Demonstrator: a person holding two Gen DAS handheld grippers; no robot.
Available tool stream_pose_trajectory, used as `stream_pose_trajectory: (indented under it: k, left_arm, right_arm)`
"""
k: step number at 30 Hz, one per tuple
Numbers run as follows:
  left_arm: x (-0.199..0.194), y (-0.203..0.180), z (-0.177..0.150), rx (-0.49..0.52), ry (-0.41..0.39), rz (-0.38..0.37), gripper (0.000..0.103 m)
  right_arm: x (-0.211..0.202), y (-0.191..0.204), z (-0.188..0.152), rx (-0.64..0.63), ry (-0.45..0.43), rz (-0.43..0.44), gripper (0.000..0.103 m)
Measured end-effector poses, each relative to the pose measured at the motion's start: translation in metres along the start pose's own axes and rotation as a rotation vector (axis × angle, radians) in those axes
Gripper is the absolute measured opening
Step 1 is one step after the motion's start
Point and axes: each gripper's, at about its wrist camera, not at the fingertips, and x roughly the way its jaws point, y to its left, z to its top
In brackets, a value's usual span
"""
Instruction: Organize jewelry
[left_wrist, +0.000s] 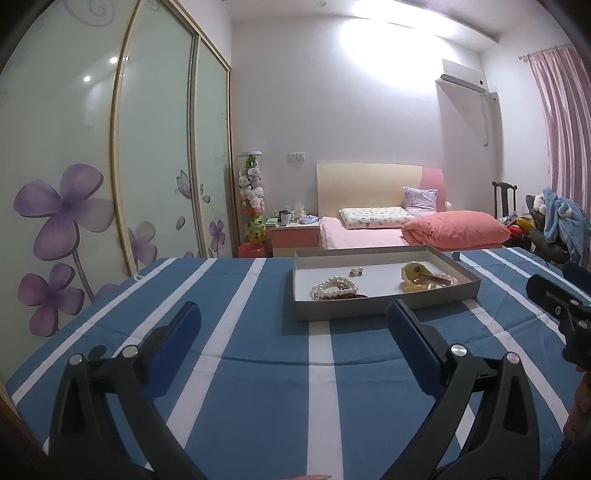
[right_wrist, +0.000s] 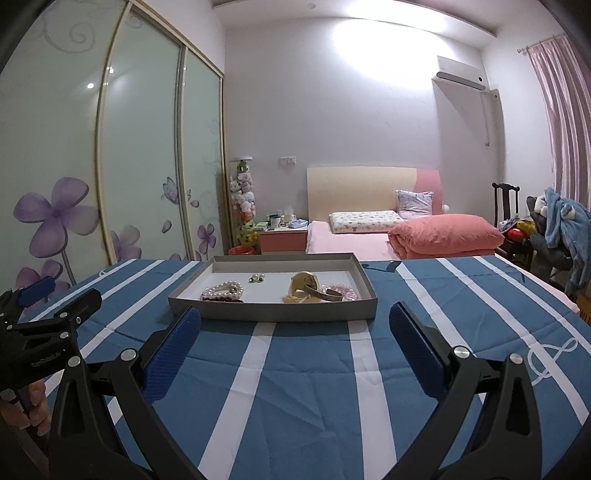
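- Left gripper (left_wrist: 294, 317): hovering above the striped tabletop (left_wrist: 258, 387), fingers (left_wrist: 410, 332) spread wide and gripping nothing.
- Right gripper (right_wrist: 295, 321): hovering near the tray's front wall, fingers (right_wrist: 177, 339) standing apart and empty.
- Grey tray (right_wrist: 273, 311): sitting on the tabletop ahead of both grippers.
- Jewelry lying inside the tray: a pearl bracelet (right_wrist: 224, 290) at the left, small earrings (right_wrist: 256, 277) behind it, and a gold bangle (right_wrist: 327, 293) beside pink beads (right_wrist: 347, 291) at the right.
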Motion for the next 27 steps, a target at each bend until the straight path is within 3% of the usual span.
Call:
stream_pose_trajectory:
  k: [27]
  left_arm:
    - [-0.001, -0.0018, 0.0006, 0.001, 0.0, -0.009, 0.099]
  right_arm:
    - [-0.0009, -0.0014, -0.0016, 0.015, 0.012, 0.007, 0.101]
